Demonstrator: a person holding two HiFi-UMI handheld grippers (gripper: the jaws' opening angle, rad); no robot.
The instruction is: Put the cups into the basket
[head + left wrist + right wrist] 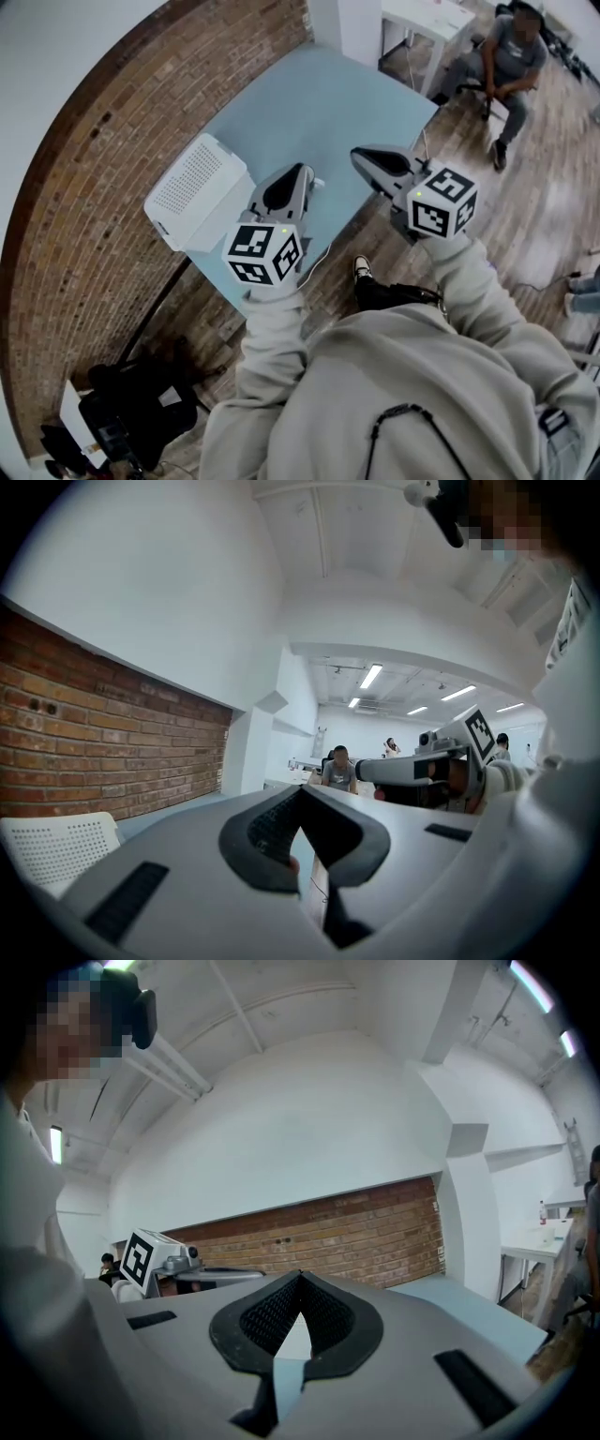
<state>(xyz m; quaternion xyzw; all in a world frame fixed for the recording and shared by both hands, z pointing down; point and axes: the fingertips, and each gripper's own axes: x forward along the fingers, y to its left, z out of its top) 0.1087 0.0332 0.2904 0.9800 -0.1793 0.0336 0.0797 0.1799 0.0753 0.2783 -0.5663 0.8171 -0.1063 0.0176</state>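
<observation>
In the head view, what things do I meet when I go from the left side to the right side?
From the left: basket → left gripper → right gripper → seated person.

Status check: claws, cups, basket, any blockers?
Left claw shut, empty. Right claw shut, empty. Basket at table edge; no cups in sight. Nothing between claws and basket.

Beige hoodie sleeves (pixel 275 347); grey left gripper (pixel 308 178), right gripper (pixel 360 156)
</observation>
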